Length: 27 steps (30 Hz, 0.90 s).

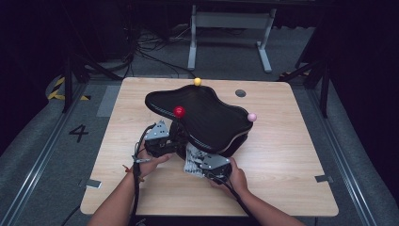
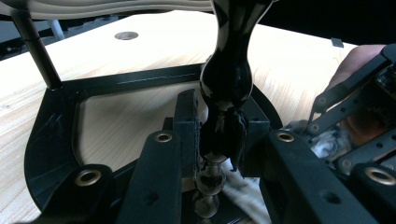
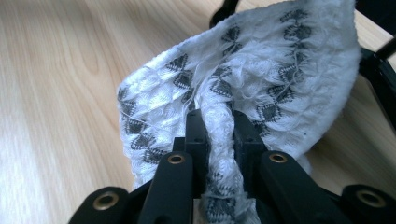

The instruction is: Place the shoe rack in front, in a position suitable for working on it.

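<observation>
1. Cleaning work at a wooden surface [image 1: 282,155]: a person steadies a black stand [image 1: 202,115] with a wavy top (three coloured knobs stick up from it) that sits mid-surface.
2. Left gripper [image 2: 219,135] is clenched on the stand's glossy turned post [image 2: 227,74], just above its base frame [image 2: 51,140].
3. Right gripper [image 3: 218,126] is clamped on a white cloth [image 3: 261,79] with a dark woven pattern, bunched between its jaws beside the stand's near foot.
4. Judged progress: both grasps are made and the cloth is brought up to the stand; wiping the post and frame looks to be what remains, with how much is already wiped impossible to tell.
</observation>
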### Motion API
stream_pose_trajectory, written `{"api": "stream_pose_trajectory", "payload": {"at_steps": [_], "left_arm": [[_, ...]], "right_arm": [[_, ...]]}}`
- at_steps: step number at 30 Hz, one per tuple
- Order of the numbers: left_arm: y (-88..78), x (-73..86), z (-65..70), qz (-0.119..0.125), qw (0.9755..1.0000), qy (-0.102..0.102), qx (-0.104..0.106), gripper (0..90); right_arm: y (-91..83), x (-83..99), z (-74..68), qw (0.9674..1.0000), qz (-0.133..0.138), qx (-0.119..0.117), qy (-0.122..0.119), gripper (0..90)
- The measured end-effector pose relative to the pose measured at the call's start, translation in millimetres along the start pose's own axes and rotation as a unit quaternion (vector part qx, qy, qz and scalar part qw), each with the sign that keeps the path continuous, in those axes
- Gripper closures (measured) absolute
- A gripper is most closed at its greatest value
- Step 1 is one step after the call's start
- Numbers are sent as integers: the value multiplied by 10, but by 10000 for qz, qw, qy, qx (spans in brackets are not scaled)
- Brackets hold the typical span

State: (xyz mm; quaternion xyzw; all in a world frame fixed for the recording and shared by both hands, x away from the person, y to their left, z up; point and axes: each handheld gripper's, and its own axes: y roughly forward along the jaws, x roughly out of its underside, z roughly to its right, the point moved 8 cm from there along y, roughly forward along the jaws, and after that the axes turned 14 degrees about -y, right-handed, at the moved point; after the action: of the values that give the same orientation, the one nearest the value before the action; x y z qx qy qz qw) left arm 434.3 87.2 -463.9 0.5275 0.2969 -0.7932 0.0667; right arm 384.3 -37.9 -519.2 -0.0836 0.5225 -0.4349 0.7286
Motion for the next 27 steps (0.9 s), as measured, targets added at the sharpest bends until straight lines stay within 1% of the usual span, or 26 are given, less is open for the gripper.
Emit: {"api": "stream_pose_trajectory", "payload": {"at_steps": [4, 6, 8, 9, 14, 15, 17, 20, 21, 23, 27], "left_arm": [[4, -2, 0, 38, 10000, -27, 33, 749], [2, 0, 0, 19, 10000, -25, 43, 749], [3, 0, 0, 19, 10000, -31, 51, 749], [3, 0, 0, 18, 10000, -30, 54, 749], [4, 0, 2, 16, 10000, -16, 49, 749], [3, 1, 1, 10, 10000, -23, 56, 749], [5, 0, 1, 30, 10000, -32, 69, 749], [3, 1, -1, 18, 10000, -36, 73, 749], [4, 1, -1, 20, 10000, -41, 78, 749], [7, 1, 0, 33, 9999, -55, 98, 749], [7, 1, -2, 33, 9999, -47, 105, 749]], "right_arm": [[-102, 140, 56, 9999, -104, -18, 86, 802], [-151, 223, 101, 9998, -153, 25, 120, 802], [-204, 295, 137, 9995, -180, 3, 251, 802], [-222, 326, 158, 9994, -196, 5, 275, 802], [-308, 475, 264, 9992, -166, 10, 359, 802], [-329, 505, 288, 9990, -176, 18, 417, 802], [-360, 573, 357, 9989, -234, 104, 405, 802], [-402, 664, 455, 9983, -282, 199, 473, 802], [-413, 691, 483, 9978, -314, 214, 539, 802], [-424, 737, 540, 9972, -343, 269, 600, 802], [-442, 835, 667, 9960, -433, 395, 669, 802]]}}
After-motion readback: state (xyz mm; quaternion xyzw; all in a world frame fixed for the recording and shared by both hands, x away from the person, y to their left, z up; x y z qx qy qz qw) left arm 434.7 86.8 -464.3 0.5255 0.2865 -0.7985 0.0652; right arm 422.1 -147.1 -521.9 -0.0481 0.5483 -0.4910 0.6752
